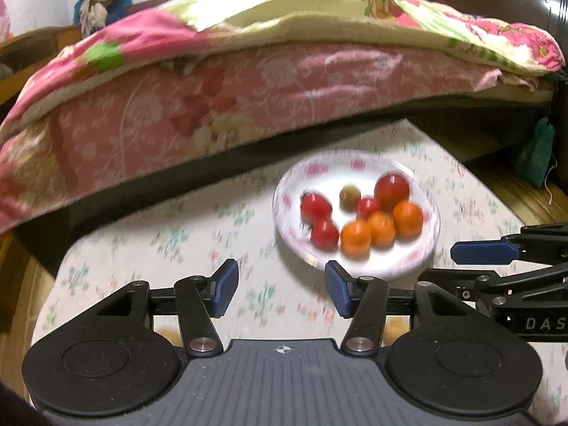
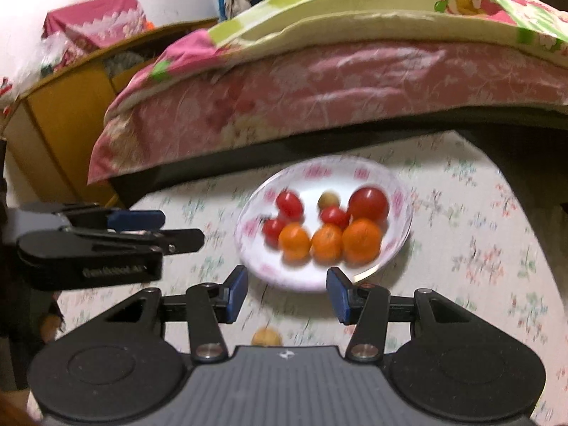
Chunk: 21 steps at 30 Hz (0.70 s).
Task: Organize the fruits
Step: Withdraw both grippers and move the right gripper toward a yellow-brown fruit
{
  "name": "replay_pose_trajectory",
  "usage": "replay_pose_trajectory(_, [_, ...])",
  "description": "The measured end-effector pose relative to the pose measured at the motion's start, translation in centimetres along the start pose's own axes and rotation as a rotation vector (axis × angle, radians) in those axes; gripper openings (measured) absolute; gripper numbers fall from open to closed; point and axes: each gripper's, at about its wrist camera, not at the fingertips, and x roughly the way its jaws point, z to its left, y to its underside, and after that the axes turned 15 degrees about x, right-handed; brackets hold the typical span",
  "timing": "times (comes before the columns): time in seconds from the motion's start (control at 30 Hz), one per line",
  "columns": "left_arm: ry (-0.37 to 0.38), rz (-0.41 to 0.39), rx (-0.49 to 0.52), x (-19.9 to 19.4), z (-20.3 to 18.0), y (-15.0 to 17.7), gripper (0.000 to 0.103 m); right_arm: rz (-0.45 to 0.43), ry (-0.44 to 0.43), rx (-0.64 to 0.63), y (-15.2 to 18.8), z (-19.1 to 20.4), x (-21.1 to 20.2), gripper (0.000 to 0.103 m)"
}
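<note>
Fingers, left gripper (image 1: 281, 289): two blue pads, moderately apart, nothing between them; bare floral tablecloth (image 1: 149, 245) shows through the gap. Fingers, right gripper (image 2: 287, 294): blue pads likewise parted and empty. Neither set touches any fruit.

Item 1, plate (image 1: 356, 158): white, pink floral rim, resting on the tablecloth. In the left wrist view it lies at about 1 o'clock from the left fingers, its near rim just beyond the right-hand pad. In the right wrist view it lies at 12 o'clock, near rim just past the fingertips.

Item 2, contents of plate: three oranges (image 1: 381, 229) in a row along the near edge, touching one another; one large tomato (image 1: 391, 191) behind them at the far right; three small tomatoes (image 1: 316, 206) toward the left and centre; one small brownish fruit (image 1: 349, 197) at the back, kind uncertain through blur. Grouping by colour suggests sorting is largely done.

Item 3, loose yellowish fruit (image 2: 266, 337): on the cloth at 6 o'clock from the right fingers, partly hidden by the gripper body; off the plate, likely still to be collected.

Item 4, bed (image 1: 248, 99): pink floral covers, beyond the table at 12 o'clock.

Note: both grippers sit side by side, angled down at the plate, plausibly poised between picks.
</note>
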Motion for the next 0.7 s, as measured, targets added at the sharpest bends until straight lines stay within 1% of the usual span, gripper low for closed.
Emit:
replay_pose_trajectory(0.1, [0.007,0.025,-0.001,-0.8,0.0,1.4,0.065,0.034,-0.009,-0.005,1.5,0.6,-0.2,0.042])
replay_pose_trajectory(0.23, [0.025,0.052,0.012,-1.6,-0.3,3.0,0.066,0.068,0.009,-0.069,3.1,1.6,0.8,0.043])
replay_pose_trajectory(0.3, [0.024,0.056,0.018,-1.9,-0.4,3.7,0.068,0.083,0.01,-0.092,3.6,1.9,1.4,0.043])
replay_pose_trajectory(0.43, [0.012,0.078,0.012,-1.3,0.0,5.0,0.069,0.123,0.013,-0.101,4.1,1.7,2.8,0.042])
replay_pose_trajectory(0.57, [0.005,0.106,-0.015,-0.7,1.1,6.1,0.069,0.135,0.008,-0.108,4.3,1.6,3.6,0.042])
replay_pose_trajectory(0.67, [-0.007,0.099,-0.031,-0.8,1.9,6.5,0.07,0.138,0.006,-0.112,4.2,1.7,4.1,0.042])
replay_pose_trajectory(0.7, [-0.016,0.096,-0.035,-0.8,2.2,6.5,0.071,0.138,0.006,-0.112,4.1,1.7,4.3,0.042])
